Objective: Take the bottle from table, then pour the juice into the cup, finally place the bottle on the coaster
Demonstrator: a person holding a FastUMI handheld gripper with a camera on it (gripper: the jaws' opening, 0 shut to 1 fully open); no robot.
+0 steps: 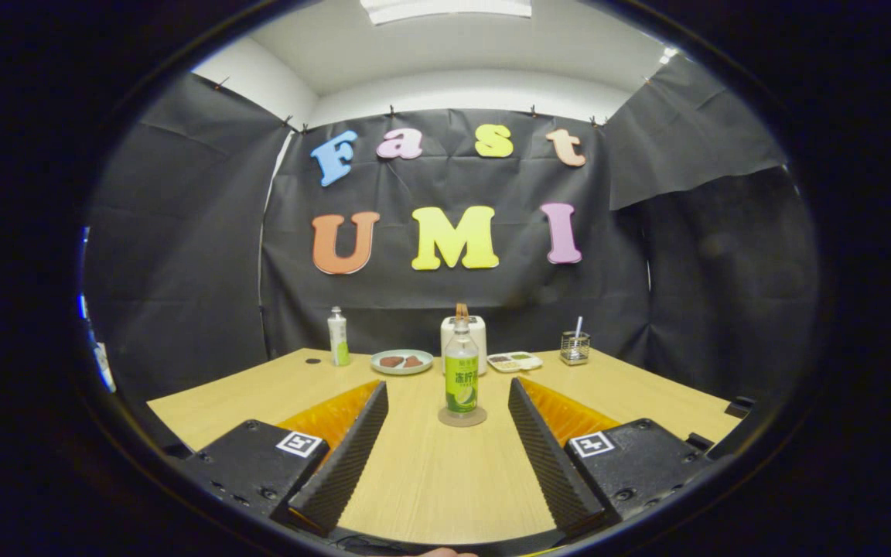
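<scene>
The gripper (448, 402) has its jaws spread wide, holding and touching nothing. One bottle (461, 375) with a green label stands upright on a round coaster (462, 418), centred between the two fingertips and level with them, apart from both. Along the far edge of the tabletop (430, 480) stand one smaller bottle (338, 336) towards the far left corner, one plate (401, 361) with brown pieces, one white container (476, 333) directly behind the bottle, one small tray (514, 360), and one wire holder (574, 347) further right.
</scene>
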